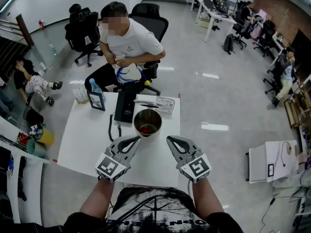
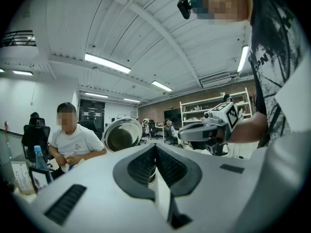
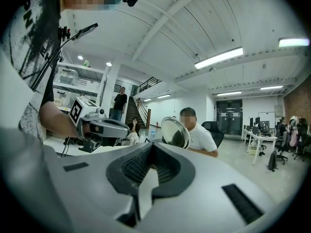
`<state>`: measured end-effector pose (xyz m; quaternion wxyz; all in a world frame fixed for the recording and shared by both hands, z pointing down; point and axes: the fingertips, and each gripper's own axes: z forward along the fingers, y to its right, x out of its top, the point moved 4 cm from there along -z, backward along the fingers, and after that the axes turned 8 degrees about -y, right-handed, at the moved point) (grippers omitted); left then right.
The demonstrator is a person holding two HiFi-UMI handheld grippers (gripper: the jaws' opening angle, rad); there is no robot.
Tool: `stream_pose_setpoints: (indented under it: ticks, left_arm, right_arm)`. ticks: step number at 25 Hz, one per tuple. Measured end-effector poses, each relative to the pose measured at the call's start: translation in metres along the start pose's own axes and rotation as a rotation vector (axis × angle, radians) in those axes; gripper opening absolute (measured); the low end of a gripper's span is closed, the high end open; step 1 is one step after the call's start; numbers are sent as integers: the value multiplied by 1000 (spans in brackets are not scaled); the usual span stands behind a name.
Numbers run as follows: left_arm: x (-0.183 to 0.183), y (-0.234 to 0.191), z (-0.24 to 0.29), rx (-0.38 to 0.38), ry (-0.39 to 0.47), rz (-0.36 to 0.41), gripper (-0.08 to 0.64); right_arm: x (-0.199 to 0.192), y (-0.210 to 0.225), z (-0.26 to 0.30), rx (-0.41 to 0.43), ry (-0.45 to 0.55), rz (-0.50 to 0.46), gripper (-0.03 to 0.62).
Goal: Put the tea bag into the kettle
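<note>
The 2 grippers point level over the white table [image 1: 82,140], with their tips near the open kettle [image 1: 135,117], which stands just beyond them. The left gripper [image 1: 137,138] and the right gripper [image 1: 169,139] both have their jaws pressed together, nothing between them. A small red thing [image 1: 145,128] (probably the tea bag) sits inside the kettle.

Kettle upright, mouth open, on the white table.
The shiny steel kettle [image 1: 147,123] stood on the white table [image 1: 87,140] near its far edge, about mid-width. A small red item [image 1: 145,129] lay on its dark bottom; too small to confirm as the tea bag.
</note>
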<state>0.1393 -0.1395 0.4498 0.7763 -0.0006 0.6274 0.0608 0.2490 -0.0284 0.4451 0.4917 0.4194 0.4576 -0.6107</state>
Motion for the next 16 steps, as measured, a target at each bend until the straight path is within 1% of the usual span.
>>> stream_pose_setpoints:
  ticks: [3,6,10,13,16]
  left_arm:
    - [1,1,0,-8,3,-5,8]
    - [5,2,1,-16,11,-34,8]
    - [-1,1,1,-9,1,-18,8]
    - [-4,0,1,-1,2,-21,8]
    - [1,3,2,-14,7,-39,8]
  right_arm:
    - [0,1,0,-8,-5,4,11]
    - [0,2,1,-16,-11,8,9]
    - [0,0,2,-1,-1,-5,10]
    - [-1,-1,2,4,-5,-8,11]
    - [-2,-2,1,4,-3,-3,11]
